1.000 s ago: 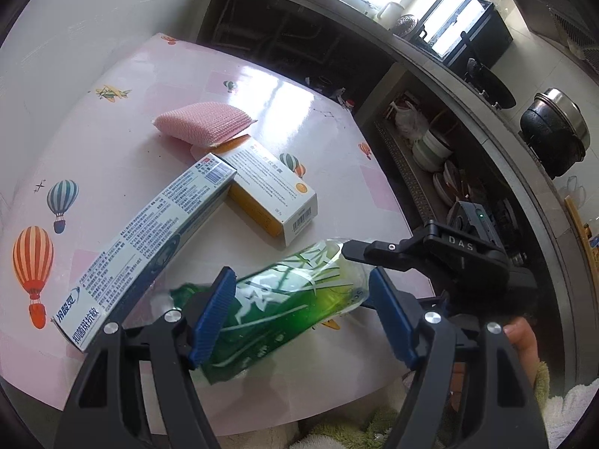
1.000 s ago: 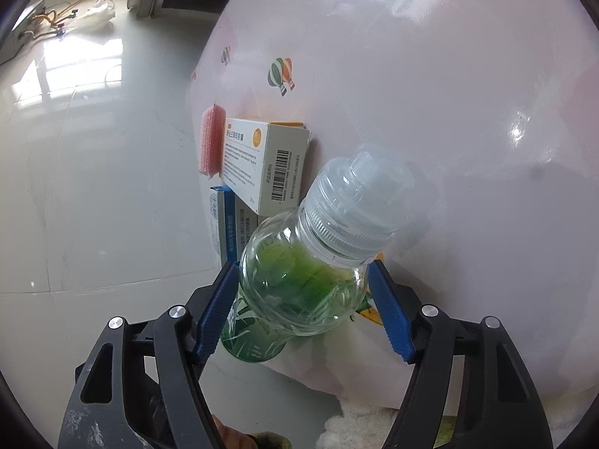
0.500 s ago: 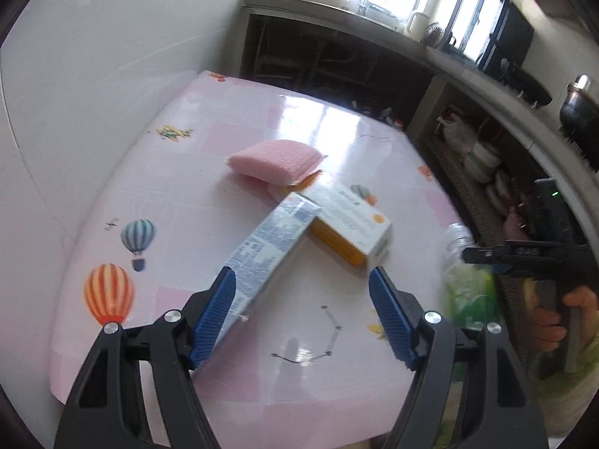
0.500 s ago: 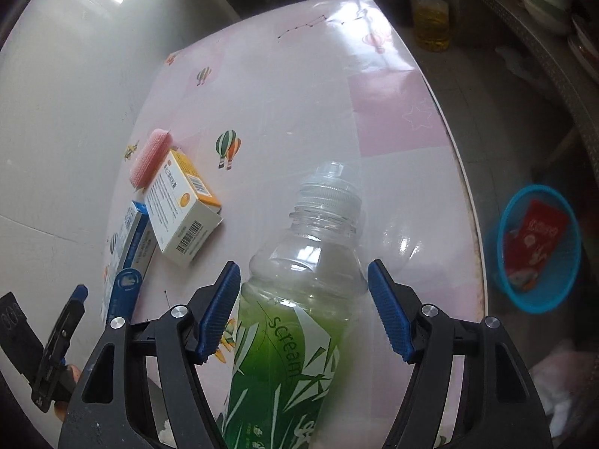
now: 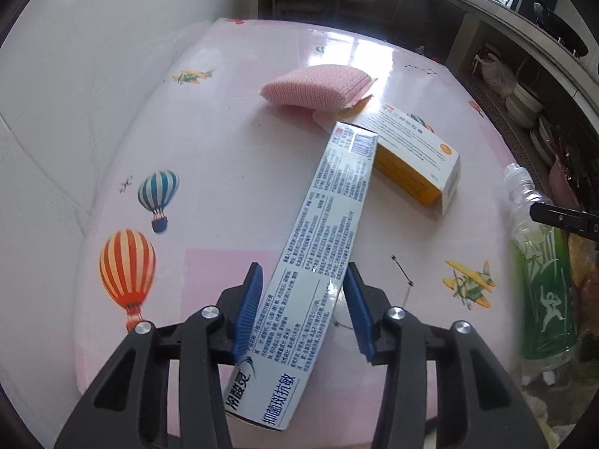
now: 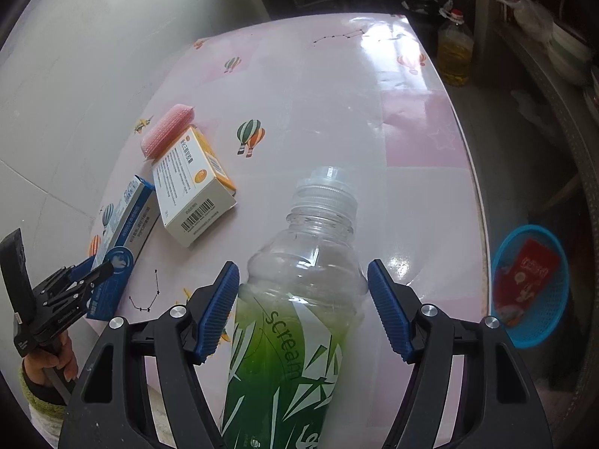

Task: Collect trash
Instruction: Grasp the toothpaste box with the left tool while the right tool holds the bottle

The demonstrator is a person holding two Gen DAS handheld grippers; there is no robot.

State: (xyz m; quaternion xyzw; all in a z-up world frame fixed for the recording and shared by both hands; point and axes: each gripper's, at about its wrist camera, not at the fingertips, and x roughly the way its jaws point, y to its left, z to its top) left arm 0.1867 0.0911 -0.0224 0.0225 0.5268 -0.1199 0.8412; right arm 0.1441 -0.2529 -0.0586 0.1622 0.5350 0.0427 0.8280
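Bottle: our clear plastic bottle with the green leaf label [image 6: 295,321] stands cap-up above the pink balloon-print table [image 6: 337,112], its long axis running up and away between the pads.
Right gripper [image 6: 303,310]: we have it clamped on the bottle's shoulder; the base is cut off below the frame.
Toothpaste box: the long white-and-blue carton [image 5: 322,232] lies flat, pointing away to the orange-and-white box [image 5: 415,161] and pink sponge [image 5: 318,86].
Left gripper [image 5: 301,310]: jaws have just been closing, straddling the carton's near end; we can't tell if the pads touch yet.
Blue basket [image 6: 531,284]: on the floor, red packet inside.
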